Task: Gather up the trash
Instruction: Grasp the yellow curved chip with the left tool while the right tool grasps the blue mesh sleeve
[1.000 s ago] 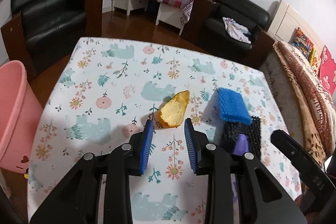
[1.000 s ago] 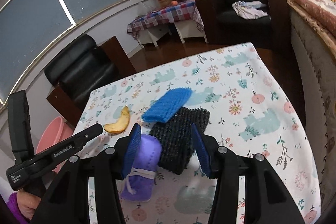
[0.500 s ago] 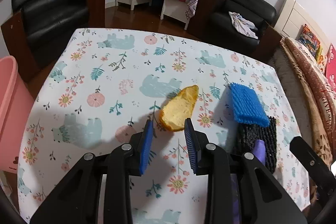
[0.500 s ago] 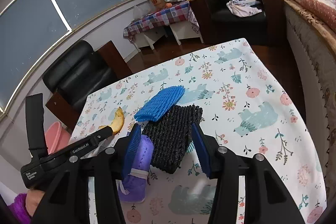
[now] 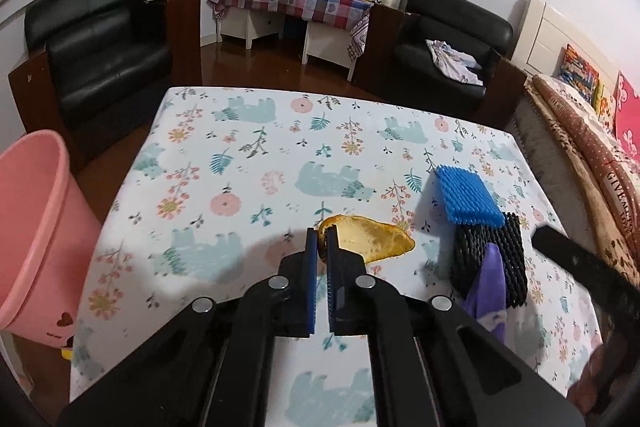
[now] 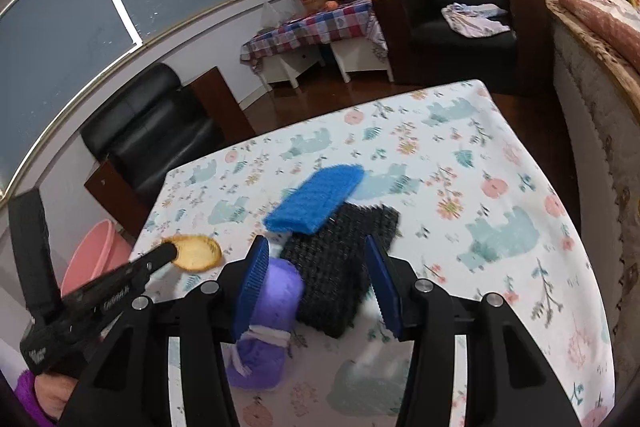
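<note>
My left gripper [image 5: 321, 239] is shut on the left end of a yellow fruit peel [image 5: 372, 238] and holds it just above the flowered tablecloth. In the right wrist view the peel [image 6: 196, 251] hangs at the left gripper's tip. My right gripper [image 6: 316, 267] is open above a black foam net [image 6: 340, 267], with a purple rolled cloth [image 6: 272, 291] by its left finger. A blue foam net [image 6: 316, 197] lies partly on the black one. These also show in the left wrist view: the blue net [image 5: 466, 195], the black net [image 5: 492, 259], the purple cloth [image 5: 488, 279].
A pink bin [image 5: 36, 239] stands on the floor off the table's left edge; it also shows in the right wrist view [image 6: 94, 247]. Black armchairs [image 5: 100, 39] and a sofa [image 5: 452, 43] stand beyond the table. A bed [image 5: 580, 131] runs along the right side.
My left gripper moved forward and closed on the peel, which has lifted and turned. The right gripper stayed open over the black net and shifted slightly.
</note>
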### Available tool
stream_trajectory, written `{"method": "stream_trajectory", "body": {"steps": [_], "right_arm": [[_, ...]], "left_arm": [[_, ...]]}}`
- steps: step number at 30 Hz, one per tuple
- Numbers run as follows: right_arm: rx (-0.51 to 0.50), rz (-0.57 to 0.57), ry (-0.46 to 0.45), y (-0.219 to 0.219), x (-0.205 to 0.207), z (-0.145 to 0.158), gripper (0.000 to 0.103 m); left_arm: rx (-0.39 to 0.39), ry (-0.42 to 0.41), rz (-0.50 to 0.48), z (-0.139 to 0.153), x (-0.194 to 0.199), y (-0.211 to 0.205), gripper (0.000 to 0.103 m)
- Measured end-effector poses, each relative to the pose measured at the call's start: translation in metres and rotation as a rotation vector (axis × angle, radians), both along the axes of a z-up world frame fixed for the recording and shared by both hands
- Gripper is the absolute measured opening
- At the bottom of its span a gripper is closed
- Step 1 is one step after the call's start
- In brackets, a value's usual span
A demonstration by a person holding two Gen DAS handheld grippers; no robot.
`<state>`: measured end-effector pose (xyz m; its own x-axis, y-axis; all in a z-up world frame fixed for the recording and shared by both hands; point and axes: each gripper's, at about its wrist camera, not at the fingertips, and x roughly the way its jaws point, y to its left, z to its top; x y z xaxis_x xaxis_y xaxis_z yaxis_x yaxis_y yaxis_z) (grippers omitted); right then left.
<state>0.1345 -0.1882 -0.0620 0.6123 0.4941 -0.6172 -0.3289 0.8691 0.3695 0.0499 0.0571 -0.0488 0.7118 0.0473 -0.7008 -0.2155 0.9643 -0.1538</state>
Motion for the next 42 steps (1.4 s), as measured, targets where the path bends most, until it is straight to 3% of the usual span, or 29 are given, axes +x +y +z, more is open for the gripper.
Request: {"method": "stream_trajectory", "body": {"steps": [5,15,16,17,19,23,32,42], "right_arm": [[-0.014,0.000,0.019,0.015,0.021,0.004,0.050],[-0.100,-0.026,0.114,0.040,0.049,-0.023,0.049],[-0.098,-0.027,0.123,0.039,0.050,-0.026,0.045],[-0.093,-0.025,0.132,0.039,0.050,-0.028,0.032],[-0.087,-0.019,0.142,0.038,0.049,-0.030,0.020],[-0.070,-0.022,0.108,0.035,0.038,-0.021,0.013],[-0.018,0.023,0.028,0.037,-0.006,0.016,0.012],[-0.015,0.122,-0.032,0.068,-0.054,0.041,0.012]], "left_arm": [[0.021,-0.037,-0.001,0.011,-0.017,0.004,0.003],[-0.009,-0.064,0.003,0.020,-0.043,0.016,0.003],[-0.012,-0.066,0.005,0.020,-0.045,0.017,0.003],[-0.014,-0.070,0.009,0.021,-0.047,0.018,0.003],[-0.018,-0.075,0.014,0.022,-0.050,0.020,0.003],[-0.023,-0.089,0.017,0.026,-0.057,0.022,0.003],[-0.033,-0.127,0.014,0.036,-0.068,0.022,0.003],[-0.031,-0.159,0.047,0.045,-0.094,0.032,0.003]]}}
